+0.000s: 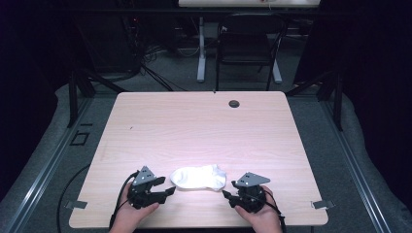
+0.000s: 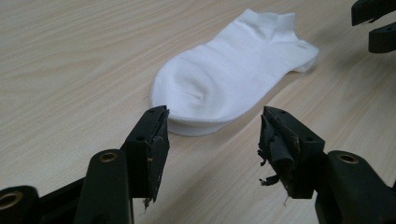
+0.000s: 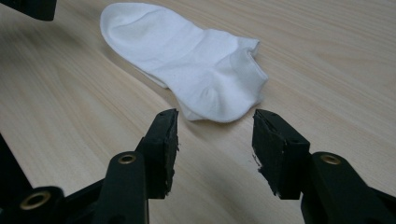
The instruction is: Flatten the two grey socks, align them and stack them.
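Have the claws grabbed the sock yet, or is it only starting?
Only starting. The white sock lies flat on the table, and nothing looks folded or lifted. In hand: the left claw stands open at the toe end and the right claw stands open at the heel end, both close but not pinching. Left to do: probably closing on the sock and whatever follows.

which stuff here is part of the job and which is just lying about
In the job: white ankle sock, left gripper, right gripper, both open and aimed at the sock.
Lying about: black chair, round table grommet, floor cables.
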`<state>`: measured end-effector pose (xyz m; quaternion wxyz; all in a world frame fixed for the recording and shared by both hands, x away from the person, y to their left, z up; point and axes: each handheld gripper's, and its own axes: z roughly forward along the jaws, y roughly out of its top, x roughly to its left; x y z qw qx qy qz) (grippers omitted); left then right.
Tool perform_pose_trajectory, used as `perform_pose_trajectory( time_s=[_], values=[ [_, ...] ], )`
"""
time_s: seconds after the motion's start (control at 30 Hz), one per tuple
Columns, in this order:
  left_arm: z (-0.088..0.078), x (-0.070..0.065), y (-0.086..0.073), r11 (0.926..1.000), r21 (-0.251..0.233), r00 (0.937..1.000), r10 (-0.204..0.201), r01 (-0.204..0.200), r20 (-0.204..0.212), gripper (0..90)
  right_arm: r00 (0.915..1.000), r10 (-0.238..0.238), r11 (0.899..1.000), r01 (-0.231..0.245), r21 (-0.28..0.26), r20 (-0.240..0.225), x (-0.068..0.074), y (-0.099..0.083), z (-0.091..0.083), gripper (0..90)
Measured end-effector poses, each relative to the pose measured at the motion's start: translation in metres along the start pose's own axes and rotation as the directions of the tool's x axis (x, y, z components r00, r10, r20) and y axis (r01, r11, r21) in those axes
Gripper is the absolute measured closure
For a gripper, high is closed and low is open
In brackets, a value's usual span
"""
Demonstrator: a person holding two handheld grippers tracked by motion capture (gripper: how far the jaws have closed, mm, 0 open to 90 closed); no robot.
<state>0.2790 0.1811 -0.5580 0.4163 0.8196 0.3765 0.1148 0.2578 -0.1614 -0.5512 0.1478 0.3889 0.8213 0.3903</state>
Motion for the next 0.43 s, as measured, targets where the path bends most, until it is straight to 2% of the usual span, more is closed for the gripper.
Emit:
perform_pose_trajectory(
  time_s=[0.03,0.13,0.23,0.3,0.43],
  values=[
    [0.0020,0.0007,-0.0014,0.9999,0.010,1.0000,0.003,-0.003,-0.006,42.4,0.9998,0.017,1.000,-0.017,-0.016,0.008,-0.0038,-0.0035,0.0028,50.1],
    [0.0053,0.0018,-0.0033,0.9996,0.026,0.9998,0.011,-0.010,-0.017,42.3,0.9997,0.023,1.000,-0.022,-0.020,0.011,-0.0063,-0.0052,0.0033,50.2],
    [0.0048,0.0012,-0.0043,0.9996,0.020,0.9995,0.020,-0.019,-0.023,42.2,0.9996,0.022,1.000,-0.022,-0.008,0.016,-0.0089,-0.0070,0.0029,50.1],
    [0.0039,0.0007,-0.0043,0.9994,0.019,0.9991,0.030,-0.030,-0.031,42.1,0.9991,0.037,0.999,-0.036,-0.020,0.021,-0.0106,-0.0079,0.0038,49.8],
    [0.0027,0.0010,-0.0034,0.9997,0.007,0.9992,0.025,-0.025,-0.032,40.8,0.9979,0.050,0.998,-0.049,-0.037,0.041,-0.0129,-0.0085,0.0066,44.7]
  ],
)
